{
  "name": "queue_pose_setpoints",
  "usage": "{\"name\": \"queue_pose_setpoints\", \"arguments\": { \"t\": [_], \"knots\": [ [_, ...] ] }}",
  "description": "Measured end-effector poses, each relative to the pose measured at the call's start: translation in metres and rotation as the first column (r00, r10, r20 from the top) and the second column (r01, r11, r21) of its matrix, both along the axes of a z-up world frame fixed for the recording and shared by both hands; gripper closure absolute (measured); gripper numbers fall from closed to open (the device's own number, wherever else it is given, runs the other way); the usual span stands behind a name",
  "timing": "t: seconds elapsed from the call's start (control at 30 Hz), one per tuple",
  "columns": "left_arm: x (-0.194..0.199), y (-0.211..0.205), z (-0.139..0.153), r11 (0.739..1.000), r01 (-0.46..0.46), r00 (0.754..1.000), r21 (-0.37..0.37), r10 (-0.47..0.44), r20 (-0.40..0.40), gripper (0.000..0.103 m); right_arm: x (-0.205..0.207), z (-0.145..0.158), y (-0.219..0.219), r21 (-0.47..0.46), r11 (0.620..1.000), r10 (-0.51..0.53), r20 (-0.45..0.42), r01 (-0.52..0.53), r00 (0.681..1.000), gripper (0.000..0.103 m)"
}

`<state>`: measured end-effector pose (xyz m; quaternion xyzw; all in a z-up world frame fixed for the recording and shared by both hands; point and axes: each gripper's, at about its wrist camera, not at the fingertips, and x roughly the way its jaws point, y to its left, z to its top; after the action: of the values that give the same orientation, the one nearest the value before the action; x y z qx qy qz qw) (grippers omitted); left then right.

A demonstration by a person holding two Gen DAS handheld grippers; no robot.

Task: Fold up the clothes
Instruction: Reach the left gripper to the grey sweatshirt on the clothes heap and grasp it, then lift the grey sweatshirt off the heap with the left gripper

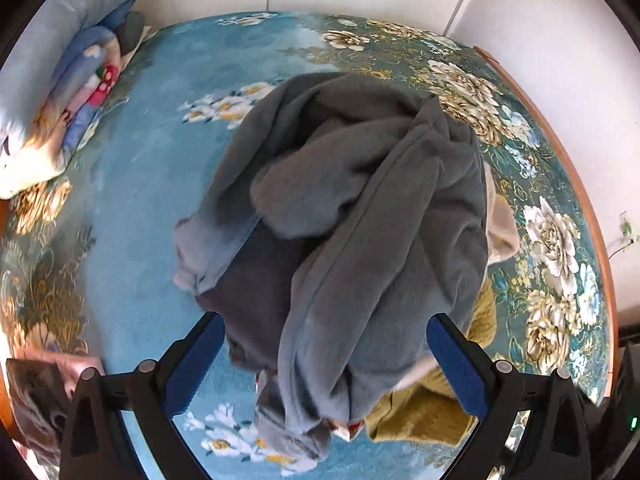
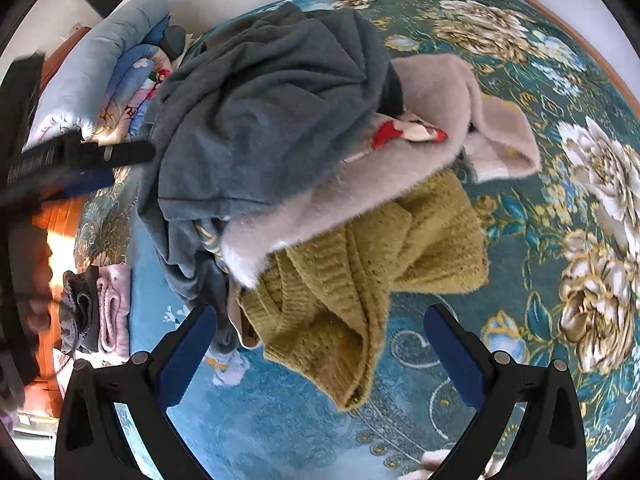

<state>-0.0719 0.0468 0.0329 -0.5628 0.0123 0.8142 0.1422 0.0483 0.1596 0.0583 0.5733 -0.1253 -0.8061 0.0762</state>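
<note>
Clothes are lying in a loose heap on a bed [image 1: 132, 200] covered with a blue and teal floral spread. On top is sitting a grey-blue fleece garment [image 1: 352, 208], crumpled, with one long fold trailing toward the camera in the left wrist view. The left gripper [image 1: 326, 354] is hovering above that fold, its blue-padded fingers [image 1: 196, 364] standing fully apart on either side of the fabric and gripping nothing. Under the fleece, a pale pink fuzzy garment [image 2: 420, 128] is poking out to the right, and an olive-green knitted sweater [image 2: 360, 280] is lying beneath both at the near edge of the heap. The right gripper [image 2: 320, 350] is hanging over the sweater's nearest corner, fingers [image 2: 452, 360] likewise spread wide, with the knit lying between them but not pinched. At the bed's far left corner, folded quilts [image 1: 60, 92] are stacked. In the right wrist view, a small stack of folded clothes [image 2: 100, 312] is resting at the bed's left edge, well apart from the heap.
</note>
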Motion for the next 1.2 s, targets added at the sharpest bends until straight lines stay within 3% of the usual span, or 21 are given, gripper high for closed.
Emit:
{"name": "queue_pose_setpoints", "arguments": {
  "t": [0.13, 0.27, 0.37, 0.5, 0.6, 0.73, 0.9, 1.03, 1.13, 1.2],
  "knots": [
    [-0.015, 0.016, 0.002, 1.0, 0.013, 1.0, -0.014, -0.013, -0.014, 0.006, 0.011, 0.001, 0.009, -0.005, 1.0, -0.016, 0.018, 0.017, 1.0, 0.0],
    [-0.021, 0.019, -0.007, 1.0, 0.003, 0.998, -0.025, -0.002, 0.055, 0.062, 0.029, 0.0, 0.026, -0.014, 0.999, -0.052, 0.02, 0.052, 0.998, 0.0],
    [-0.019, 0.013, -0.001, 0.999, -0.036, 0.996, -0.001, 0.036, 0.082, 0.084, 0.042, 0.0, 0.036, -0.044, 0.996, -0.071, 0.029, 0.072, 0.997, 0.0],
    [0.001, 0.01, 0.041, 0.995, -0.057, 0.997, 0.087, 0.052, 0.054, 0.088, 0.064, 0.005, 0.052, -0.031, 0.994, -0.103, 0.018, 0.104, 0.994, 0.0],
    [0.028, 0.011, 0.089, 0.984, 0.016, 1.0, 0.179, -0.015, -0.007, 0.089, 0.08, 0.009, 0.064, -0.024, 0.99, -0.138, 0.019, 0.139, 0.99, 0.0],
    [0.047, 0.001, 0.163, 0.939, 0.102, 0.993, 0.327, -0.079, -0.082, 0.094, 0.109, 0.021, 0.078, -0.045, 0.981, -0.187, 0.032, 0.188, 0.982, 0.0],
    [0.1, -0.012, 0.223, 0.906, 0.142, 0.984, 0.399, -0.087, -0.153, 0.094, 0.152, 0.047, 0.092, -0.039, 0.97, -0.24, 0.017, 0.241, 0.971, 0.0],
    [0.133, -0.009, 0.259, 0.899, 0.206, 0.968, 0.387, -0.128, -0.218, 0.094, 0.187, 0.065, 0.101, -0.037, 0.959, -0.281, -0.001, 0.281, 0.96, 0.0],
    [0.153, -0.002, 0.288, 0.875, 0.276, 0.946, 0.397, -0.173, -0.275, 0.094, 0.211, 0.079, 0.102, -0.031, 0.953, -0.304, -0.018, 0.303, 0.953, 0.0],
    [0.166, 0.007, 0.309, 0.847, 0.323, 0.931, 0.423, -0.203, -0.305, 0.094, 0.224, 0.088, 0.102, -0.027, 0.948, -0.317, -0.029, 0.316, 0.948, 0.0]
  ]
}}
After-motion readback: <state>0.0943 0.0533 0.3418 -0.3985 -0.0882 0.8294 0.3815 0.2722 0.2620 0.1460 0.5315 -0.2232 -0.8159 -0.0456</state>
